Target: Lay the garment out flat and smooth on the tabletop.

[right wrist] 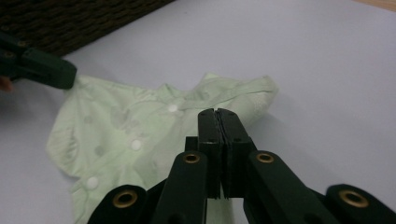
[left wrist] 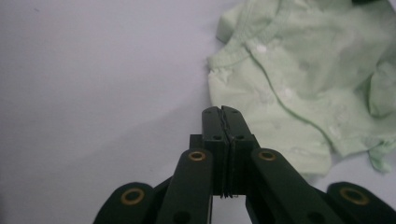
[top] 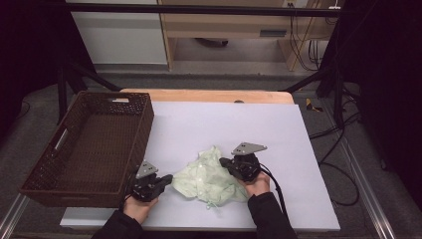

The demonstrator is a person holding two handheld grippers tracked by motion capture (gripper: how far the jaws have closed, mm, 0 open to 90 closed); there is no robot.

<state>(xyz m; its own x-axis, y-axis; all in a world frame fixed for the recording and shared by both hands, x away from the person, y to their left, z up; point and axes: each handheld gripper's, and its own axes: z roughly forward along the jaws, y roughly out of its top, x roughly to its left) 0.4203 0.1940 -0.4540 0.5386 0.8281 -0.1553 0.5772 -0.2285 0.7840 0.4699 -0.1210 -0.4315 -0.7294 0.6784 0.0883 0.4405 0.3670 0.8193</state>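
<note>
Counter [top: 308,164] under a pale sheet, wide and mostly bare. Brown wicker basket [top: 89,144] at its left edge, nothing visible inside.

Light green baby garment [top: 206,177] lies crumpled on the sheet near my side, between my two hands, just right of the basket. White snaps run down its front.

My left gripper [top: 166,180] sits at the garment's left edge, jaws pressed together; in the left gripper view no cloth shows between them, the tips resting just beside the hem. My right gripper [top: 225,162] is at the garment's upper right, jaws likewise closed on nothing I can see, cloth lying under and past them.

Judgement: the work looks like spreading or lifting this piece. To do it well, open the jaws first, take two separated edges, single layer each, and pull apart gently so the snaps don't catch.

Hard to read: which folds are sleeves, and what lies beneath the bunched middle.
</note>
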